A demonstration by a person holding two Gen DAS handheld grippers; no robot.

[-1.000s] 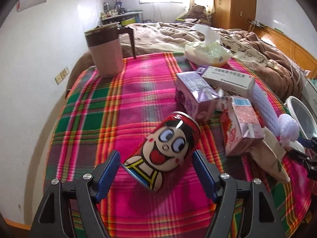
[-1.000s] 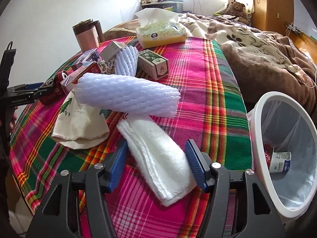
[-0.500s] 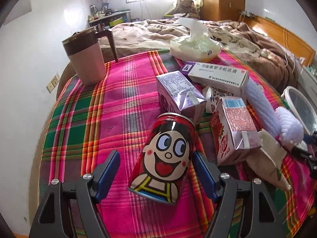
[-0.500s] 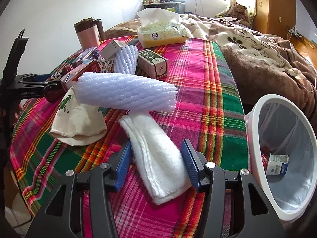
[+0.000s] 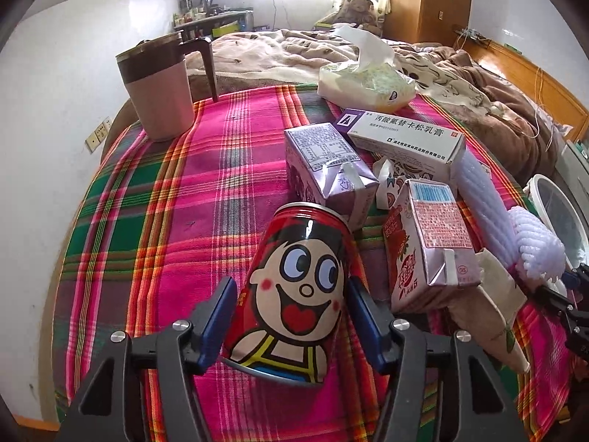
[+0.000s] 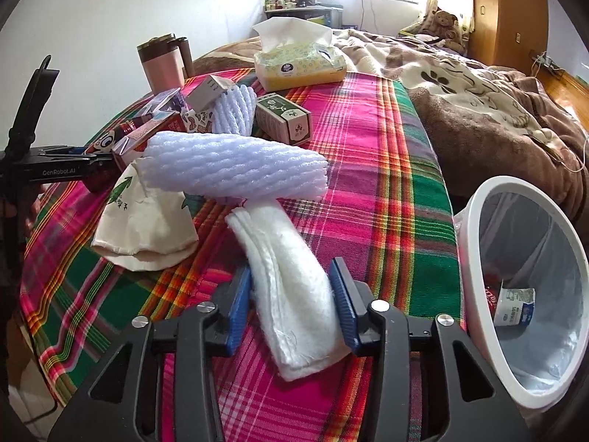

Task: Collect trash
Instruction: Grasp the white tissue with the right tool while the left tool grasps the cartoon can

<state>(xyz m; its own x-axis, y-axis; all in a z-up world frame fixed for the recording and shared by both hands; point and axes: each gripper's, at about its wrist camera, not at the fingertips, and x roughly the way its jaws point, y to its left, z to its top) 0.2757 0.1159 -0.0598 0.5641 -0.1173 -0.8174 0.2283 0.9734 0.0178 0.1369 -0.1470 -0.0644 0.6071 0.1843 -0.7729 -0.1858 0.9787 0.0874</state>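
Observation:
My left gripper [image 5: 289,309] is shut on a red cartoon-face can [image 5: 294,291] lying on the plaid tablecloth [image 5: 165,202]; both blue pads touch its sides. My right gripper [image 6: 291,294] is shut on a folded white cloth [image 6: 287,272] lying on the table. A white trash bin [image 6: 522,287] with a liner and some trash inside stands off the table's right edge. The can also shows small in the right wrist view [image 6: 105,143], held by the left gripper.
Purple carton [image 5: 327,169], pink carton [image 5: 430,246], medicine box [image 5: 405,136], foam fruit nets [image 6: 235,165], cream cloth bag [image 6: 147,221], green box [image 6: 283,119], tissue pack [image 6: 298,62] and a pink mug [image 5: 158,88] crowd the table. A bed lies beyond.
Both grippers have closed from open: the left onto the can, which turned more upright in view, and the right onto the white cloth after moving forward over it.

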